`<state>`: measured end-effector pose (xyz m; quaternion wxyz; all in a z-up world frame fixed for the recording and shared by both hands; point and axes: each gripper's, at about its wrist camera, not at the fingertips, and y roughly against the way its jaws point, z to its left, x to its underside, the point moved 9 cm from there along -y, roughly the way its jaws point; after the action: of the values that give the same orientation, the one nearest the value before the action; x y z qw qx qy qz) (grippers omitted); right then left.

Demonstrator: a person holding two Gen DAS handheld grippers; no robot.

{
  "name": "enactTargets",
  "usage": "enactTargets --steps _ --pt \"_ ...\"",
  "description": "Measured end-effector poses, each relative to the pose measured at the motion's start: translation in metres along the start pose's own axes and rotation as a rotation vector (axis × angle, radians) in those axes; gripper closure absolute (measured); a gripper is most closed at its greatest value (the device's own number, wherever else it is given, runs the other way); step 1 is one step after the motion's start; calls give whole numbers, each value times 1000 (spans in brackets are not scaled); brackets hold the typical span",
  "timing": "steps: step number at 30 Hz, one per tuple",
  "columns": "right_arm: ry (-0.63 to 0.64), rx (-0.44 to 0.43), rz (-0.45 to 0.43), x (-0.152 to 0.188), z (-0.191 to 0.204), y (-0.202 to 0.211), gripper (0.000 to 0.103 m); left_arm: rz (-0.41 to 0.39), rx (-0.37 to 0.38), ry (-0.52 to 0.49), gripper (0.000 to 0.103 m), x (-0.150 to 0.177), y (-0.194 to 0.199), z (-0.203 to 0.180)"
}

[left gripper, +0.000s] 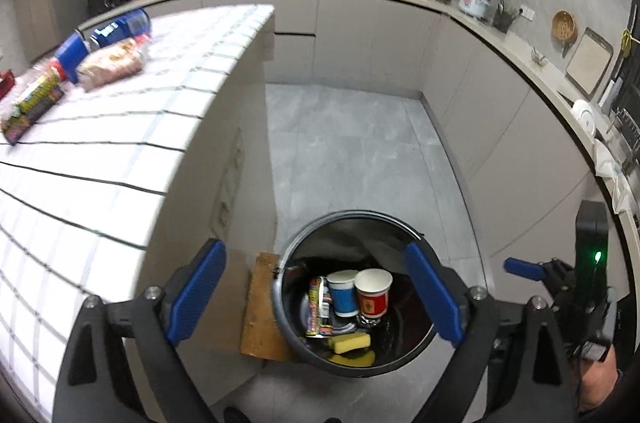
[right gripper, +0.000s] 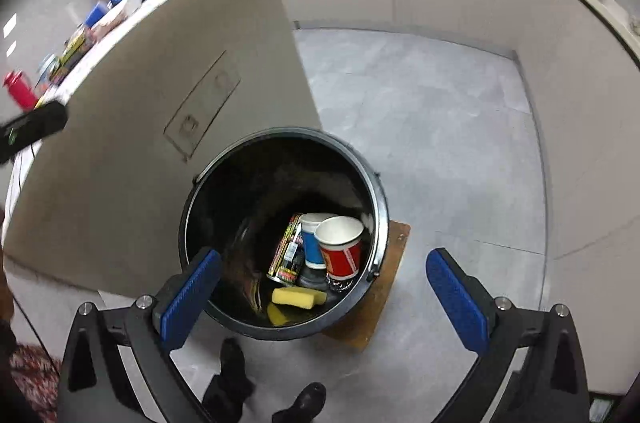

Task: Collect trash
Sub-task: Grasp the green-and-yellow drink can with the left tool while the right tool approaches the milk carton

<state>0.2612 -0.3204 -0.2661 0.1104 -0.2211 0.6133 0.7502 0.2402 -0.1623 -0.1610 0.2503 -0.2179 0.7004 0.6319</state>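
A round black bin (left gripper: 352, 217) (right gripper: 280, 135) stands on the grey floor beside the counter's end. At its bottom lie a blue paper cup (left gripper: 345, 297) (right gripper: 311, 249), a red paper cup (left gripper: 373, 297) (right gripper: 342, 253), a colourful snack wrapper (left gripper: 320, 307) (right gripper: 288, 255) and yellow sponges (left gripper: 352, 343) (right gripper: 298, 297). My left gripper (left gripper: 315, 247) hangs open above the bin with nothing between its blue pads. My right gripper (right gripper: 323, 255) is also open and empty over the bin; one of its blue fingers (left gripper: 520, 267) shows at the right of the left wrist view.
The bin rests on a wooden board (left gripper: 260, 307) (right gripper: 384, 299). On the white tiled counter (left gripper: 120, 143) lie a bread bag (left gripper: 112, 65), blue packets (left gripper: 120, 27) and a colourful packet (left gripper: 32, 103). A person's dark shoes (right gripper: 232, 363) stand near the bin. Cabinets line the far and right sides.
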Motion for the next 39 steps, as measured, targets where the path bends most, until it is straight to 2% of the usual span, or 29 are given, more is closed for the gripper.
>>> enactTargets --steps 3,9,16,21,25,29,35,39 --pt "-7 19 -14 -11 8 13 0 -29 -49 -12 0 -3 15 9" --pt "23 13 -78 -38 33 36 0 -54 -118 -28 0 -9 42 35" --pt "24 -20 -139 -79 71 53 0 -84 -181 63 0 -10 69 94" --pt "81 -31 -152 -92 113 55 0 -100 -204 131 0 -6 83 138" --pt "116 -24 -177 -102 145 54 0 -101 -255 144 0 -3 83 173" --pt "116 -15 -184 -111 170 51 0 -88 -235 164 0 1 78 207" --pt "102 34 -159 -133 211 40 0 -115 -201 199 0 -11 75 273" --pt "85 35 -160 -156 248 28 0 -84 -182 190 0 -21 63 313"
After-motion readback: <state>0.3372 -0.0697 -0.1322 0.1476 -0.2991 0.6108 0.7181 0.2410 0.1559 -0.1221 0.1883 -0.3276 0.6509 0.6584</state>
